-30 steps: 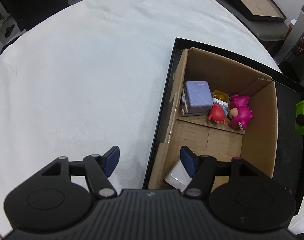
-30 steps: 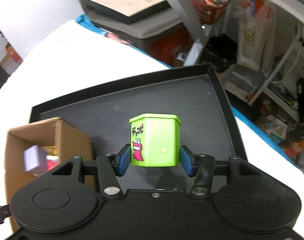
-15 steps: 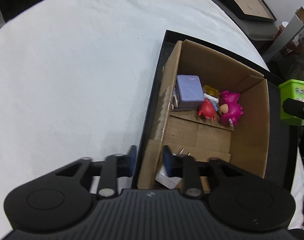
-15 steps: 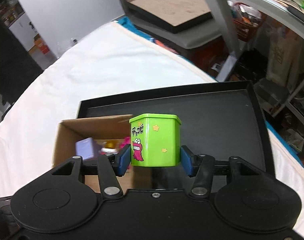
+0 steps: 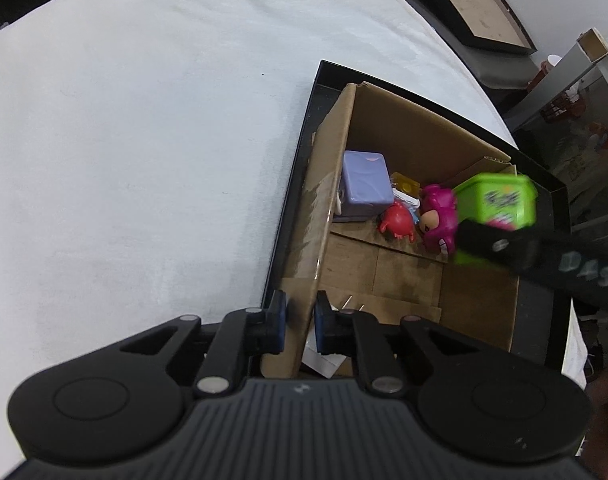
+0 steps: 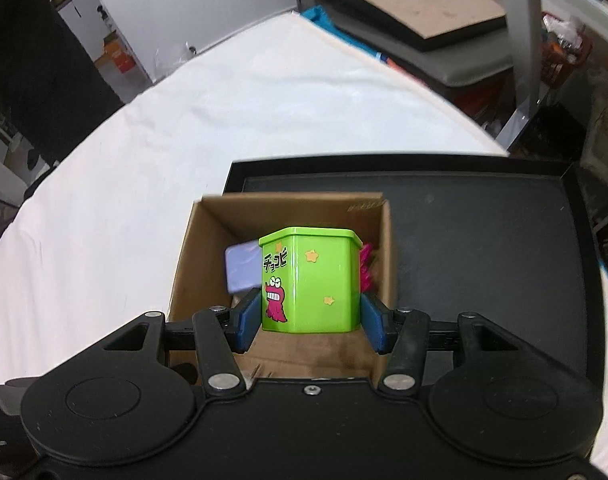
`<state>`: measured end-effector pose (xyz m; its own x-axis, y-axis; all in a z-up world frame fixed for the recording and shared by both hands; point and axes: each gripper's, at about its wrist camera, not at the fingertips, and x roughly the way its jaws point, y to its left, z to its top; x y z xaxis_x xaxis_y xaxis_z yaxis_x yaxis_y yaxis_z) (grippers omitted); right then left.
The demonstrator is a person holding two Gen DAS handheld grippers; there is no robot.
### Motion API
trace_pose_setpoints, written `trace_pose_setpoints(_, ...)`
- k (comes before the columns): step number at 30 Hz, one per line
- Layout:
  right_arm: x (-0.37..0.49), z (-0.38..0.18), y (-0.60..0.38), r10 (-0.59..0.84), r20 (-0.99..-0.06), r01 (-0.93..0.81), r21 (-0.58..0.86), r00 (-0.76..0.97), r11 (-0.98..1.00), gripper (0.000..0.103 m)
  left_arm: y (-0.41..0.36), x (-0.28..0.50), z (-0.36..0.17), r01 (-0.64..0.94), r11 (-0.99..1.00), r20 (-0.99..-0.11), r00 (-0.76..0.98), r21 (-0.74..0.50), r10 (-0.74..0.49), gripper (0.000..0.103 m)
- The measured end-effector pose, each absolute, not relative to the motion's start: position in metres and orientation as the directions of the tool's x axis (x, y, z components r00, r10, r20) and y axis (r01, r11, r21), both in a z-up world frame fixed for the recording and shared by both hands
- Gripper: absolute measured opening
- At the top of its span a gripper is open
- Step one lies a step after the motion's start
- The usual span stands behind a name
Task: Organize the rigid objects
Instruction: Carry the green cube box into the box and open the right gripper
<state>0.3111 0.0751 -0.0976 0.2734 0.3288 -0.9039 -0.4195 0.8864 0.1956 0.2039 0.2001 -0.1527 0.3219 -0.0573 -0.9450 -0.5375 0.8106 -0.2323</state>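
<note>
Where the cardboard box (image 5: 400, 128) sits on the black tray (image 5: 299, 152), the left gripper (image 5: 299, 322) pinches its near wall, jaws just closed. From the right wrist, the right gripper (image 6: 310, 322) clamps the green tin (image 6: 310, 280) above the box's opening.

Your view past right gripper (image 6: 311, 322): green tin (image 6: 310, 280) hides most of purple box (image 6: 243, 268) and pink figure (image 6: 367, 266); both motion-blurred. Left-wrist view: tin (image 5: 498, 204) blurred, lower part hidden behind gripper finger.
</note>
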Motion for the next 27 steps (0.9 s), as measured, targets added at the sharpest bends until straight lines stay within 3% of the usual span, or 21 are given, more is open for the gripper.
trace_pose_setpoints(5,0.307,-0.119,0.084,0.318,-0.923,-0.387,0.217,0.218,0.896,0.051,0.202,0.203,-0.155,-0.532,0.809,-0.941,0.330,-0.250,-0.073,0.013)
trace_pose_setpoints(19,0.308,-0.148,0.114,0.209,-0.952,-0.402,0.106,0.223,0.910,0.052,0.204,0.205,-0.153,-0.514,0.820,-0.941,0.326,-0.252,-0.085,0.014)
trace_pose_setpoints(27,0.315,-0.132,0.101,0.268,-0.934,-0.363,0.171,0.235,0.916,0.057,0.202,0.204,-0.145,-0.524,0.822,-0.948,0.315,-0.224,-0.058,0.017)
